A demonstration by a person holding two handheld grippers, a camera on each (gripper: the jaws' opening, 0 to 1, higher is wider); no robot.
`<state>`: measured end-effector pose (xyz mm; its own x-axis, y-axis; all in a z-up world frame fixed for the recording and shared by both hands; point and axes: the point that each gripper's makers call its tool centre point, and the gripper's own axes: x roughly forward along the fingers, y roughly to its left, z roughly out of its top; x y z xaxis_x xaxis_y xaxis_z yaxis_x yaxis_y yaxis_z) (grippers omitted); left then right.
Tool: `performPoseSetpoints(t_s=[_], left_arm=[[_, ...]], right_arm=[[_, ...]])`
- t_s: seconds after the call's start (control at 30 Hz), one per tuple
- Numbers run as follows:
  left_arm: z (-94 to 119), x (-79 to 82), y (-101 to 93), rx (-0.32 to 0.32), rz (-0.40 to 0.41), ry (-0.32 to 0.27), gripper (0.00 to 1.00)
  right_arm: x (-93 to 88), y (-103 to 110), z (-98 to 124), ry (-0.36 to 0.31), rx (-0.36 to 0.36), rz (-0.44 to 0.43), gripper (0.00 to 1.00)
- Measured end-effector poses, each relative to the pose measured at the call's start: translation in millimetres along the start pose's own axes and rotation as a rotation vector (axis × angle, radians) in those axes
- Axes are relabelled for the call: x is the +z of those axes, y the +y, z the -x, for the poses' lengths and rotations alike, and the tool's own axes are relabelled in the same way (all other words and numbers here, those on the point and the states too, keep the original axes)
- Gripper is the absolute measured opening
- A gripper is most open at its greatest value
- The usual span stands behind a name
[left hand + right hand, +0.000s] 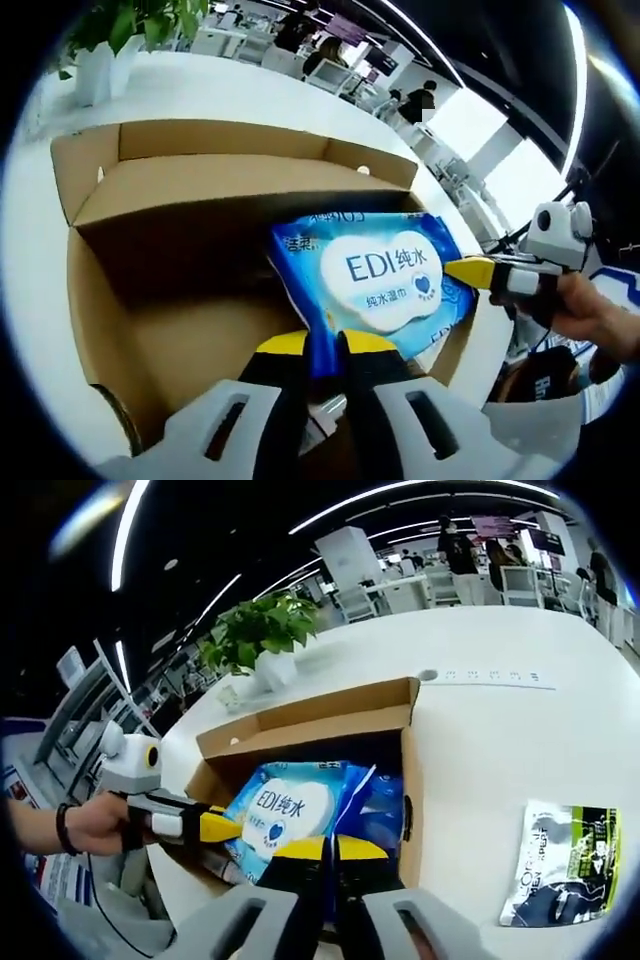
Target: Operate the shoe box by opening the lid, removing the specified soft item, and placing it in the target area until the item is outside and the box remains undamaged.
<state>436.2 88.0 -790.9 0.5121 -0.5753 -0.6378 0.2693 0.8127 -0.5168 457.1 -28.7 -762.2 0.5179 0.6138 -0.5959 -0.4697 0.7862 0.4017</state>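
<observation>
Both grippers, left [322, 345] and right [330, 848], have fingers closed on the blue wipes pack [375, 275] at frame centre, inside the open box [170, 290]. Removal step; next likely a lift clear toward the desk [480, 710].

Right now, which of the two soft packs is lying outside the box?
The green-and-black pack, lying flat on the white table beside the cardboard box. The blue wet-wipes pack is inside the box.
</observation>
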Motion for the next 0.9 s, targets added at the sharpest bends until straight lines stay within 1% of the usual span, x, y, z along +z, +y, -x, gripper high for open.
performPoseSetpoints(t_s=[0.47,0.67,0.9], left_arm=[[20,19.5,-12.7,-0.001,-0.045,-0.067,0.07],[25,29.4,-23.7,-0.007,-0.071,-0.094,0.07],[25,33.6,-37.8,-0.018,-0.097,-0.101,0.06]], right_arm=[[12.9,9,16,-0.054,0.013,0.007,0.0],[19.8,10,26,-0.081,0.014,0.012,0.0],[23.1,5,40,-0.098,0.012,0.019,0.0]])
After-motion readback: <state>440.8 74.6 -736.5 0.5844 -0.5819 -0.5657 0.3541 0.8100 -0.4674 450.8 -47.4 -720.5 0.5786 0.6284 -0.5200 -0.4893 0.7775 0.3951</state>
